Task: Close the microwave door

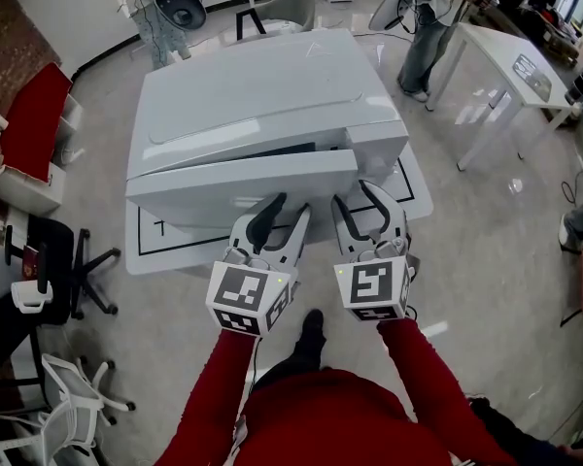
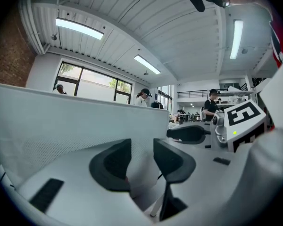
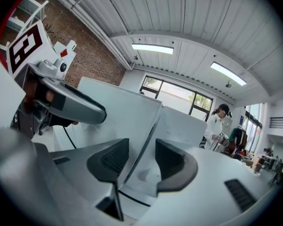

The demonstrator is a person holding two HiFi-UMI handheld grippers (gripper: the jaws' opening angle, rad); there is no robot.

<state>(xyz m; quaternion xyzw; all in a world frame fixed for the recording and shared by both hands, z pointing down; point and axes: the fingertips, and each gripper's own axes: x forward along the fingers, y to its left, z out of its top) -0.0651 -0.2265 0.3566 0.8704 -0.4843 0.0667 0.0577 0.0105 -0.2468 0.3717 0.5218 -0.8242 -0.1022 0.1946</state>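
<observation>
You had the microwave [image 1: 262, 85] directly in front of you: a pale grey-white box with a smooth, flat top, standing squarely inside a black outline marked on a white table [image 1: 146, 246]. Its door [image 1: 243, 190] was a wide, plain white panel across the left and middle of the front face, beside the narrower fixed panel [image 1: 377, 142] at the right. The door was not closed. It stood ajar, upright, with its right-hand free edge swung slightly out from the body, and a dark slit showed along its top between door and casing. A fine perforated pattern was visible on part of the door surface.
</observation>
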